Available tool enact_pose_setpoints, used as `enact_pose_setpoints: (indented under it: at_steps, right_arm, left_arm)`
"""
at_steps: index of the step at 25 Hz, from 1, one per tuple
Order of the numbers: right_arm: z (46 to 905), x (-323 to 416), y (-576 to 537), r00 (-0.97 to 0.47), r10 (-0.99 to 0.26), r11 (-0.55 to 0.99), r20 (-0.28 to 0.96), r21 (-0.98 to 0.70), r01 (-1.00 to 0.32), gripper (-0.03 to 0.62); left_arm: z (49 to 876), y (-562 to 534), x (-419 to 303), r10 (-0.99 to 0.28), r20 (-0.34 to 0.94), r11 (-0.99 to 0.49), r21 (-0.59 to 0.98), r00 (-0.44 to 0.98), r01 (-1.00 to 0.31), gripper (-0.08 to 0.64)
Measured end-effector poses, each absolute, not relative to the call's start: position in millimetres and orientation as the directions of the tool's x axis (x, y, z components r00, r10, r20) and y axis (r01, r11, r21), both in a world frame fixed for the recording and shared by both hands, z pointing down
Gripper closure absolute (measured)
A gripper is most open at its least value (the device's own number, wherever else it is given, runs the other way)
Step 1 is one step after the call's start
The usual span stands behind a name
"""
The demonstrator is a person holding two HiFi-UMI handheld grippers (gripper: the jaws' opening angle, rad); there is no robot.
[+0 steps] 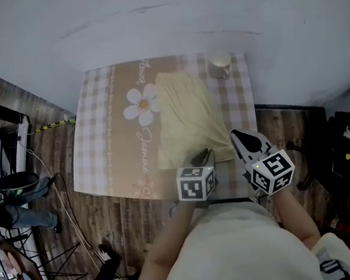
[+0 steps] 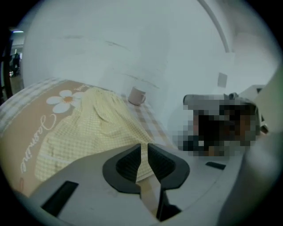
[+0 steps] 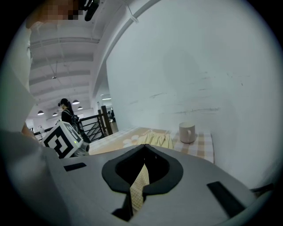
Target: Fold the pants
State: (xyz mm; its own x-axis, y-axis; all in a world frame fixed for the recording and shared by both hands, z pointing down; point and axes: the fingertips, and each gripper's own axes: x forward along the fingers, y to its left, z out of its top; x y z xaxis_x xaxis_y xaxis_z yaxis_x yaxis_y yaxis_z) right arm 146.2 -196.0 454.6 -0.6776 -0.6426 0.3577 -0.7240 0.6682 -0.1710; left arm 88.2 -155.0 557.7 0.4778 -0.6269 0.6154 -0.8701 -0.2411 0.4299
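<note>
Right gripper view shows the right gripper [image 3: 143,149] with its tips pressed together on a narrow strip of the pants [image 3: 138,185], yellow checked cloth running down between the black pads. Left gripper view shows the left gripper [image 2: 144,148] with a slim gap between its pads; the yellow cloth lies beyond and beneath that gap, at 12 o'clock from the tips, and nothing is pinched there.

From the head view, both tools sit at the near edge of the table [image 1: 99,139], the left one at about 6 o'clock of the pants and the right one at about 4 o'clock, by the near right corner. The garment stretches away toward 12 o'clock across the checked cloth. A mug [image 1: 220,66] stands at the far edge, at 1 o'clock, just beside the far end of the pants.

My judgement: the near hem is being readied for a fold toward the far end. To do it well, the left pads should take the near left corner before any lift. Both corners should rise level and land square, stopping short of the mug.
</note>
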Motion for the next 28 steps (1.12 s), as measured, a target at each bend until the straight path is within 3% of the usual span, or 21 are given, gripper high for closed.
enact_pose_setpoints:
  at_steps: [6, 15, 28]
  right_arm:
    - [457, 119, -228, -0.682, -0.634, 0.687, 0.365, -0.14, -0.713, 0.592]
    - [478, 74, -295, -0.65, -0.635, 0.68, 0.417, -0.097, -0.727, 0.592]
    - [549, 32, -391, -0.606, -0.568, 0.637, 0.557, -0.168, -0.752, 0.581]
  left_arm:
    - [541, -168, 17, -0.701, 0.598, -0.127, 0.434, 0.39, -0.892, 0.531]
    - [525, -178, -59, -0.744, 0.57, -0.103, 0.418, 0.349, -0.903, 0.534]
    - [534, -196, -92, -0.741, 0.552, -0.125, 0.446, 0.382, -0.887, 0.534]
